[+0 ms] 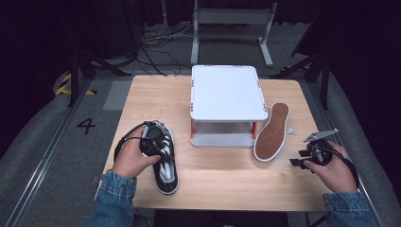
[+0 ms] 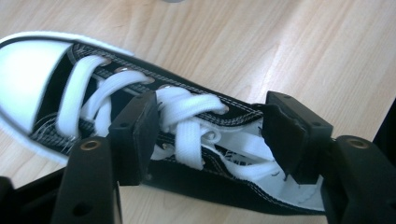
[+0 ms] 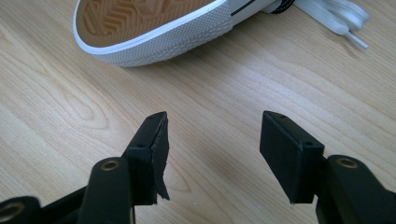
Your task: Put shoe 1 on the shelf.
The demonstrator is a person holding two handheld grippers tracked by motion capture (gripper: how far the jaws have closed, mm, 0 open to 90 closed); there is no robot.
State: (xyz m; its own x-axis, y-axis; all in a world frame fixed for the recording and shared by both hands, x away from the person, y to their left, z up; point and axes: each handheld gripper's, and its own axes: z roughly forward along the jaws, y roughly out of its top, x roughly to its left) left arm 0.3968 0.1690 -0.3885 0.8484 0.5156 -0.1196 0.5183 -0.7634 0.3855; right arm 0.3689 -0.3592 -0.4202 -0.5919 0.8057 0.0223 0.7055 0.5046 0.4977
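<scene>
A black canvas sneaker [image 1: 166, 166] with white laces and a white toe cap stands upright on the wooden table at the front left. My left gripper [image 1: 156, 142] hangs over its laced top. In the left gripper view the jaws [image 2: 210, 116] stand open on either side of the laces [image 2: 187, 112] and tongue, without squeezing them. A second sneaker [image 1: 272, 132] lies on its side at the right, brown sole showing. My right gripper [image 1: 298, 158] hovers open over bare wood, a little to the right of that sneaker's heel [image 3: 140, 23], with nothing between its fingers.
A white two-level stand [image 1: 227, 90] sits at the table's middle back, between the two sneakers. Loose white lace ends [image 3: 336, 14] trail from the second sneaker. Bare wood [image 1: 227, 184] stretches along the front edge. Cables and metal frames lie on the floor beyond.
</scene>
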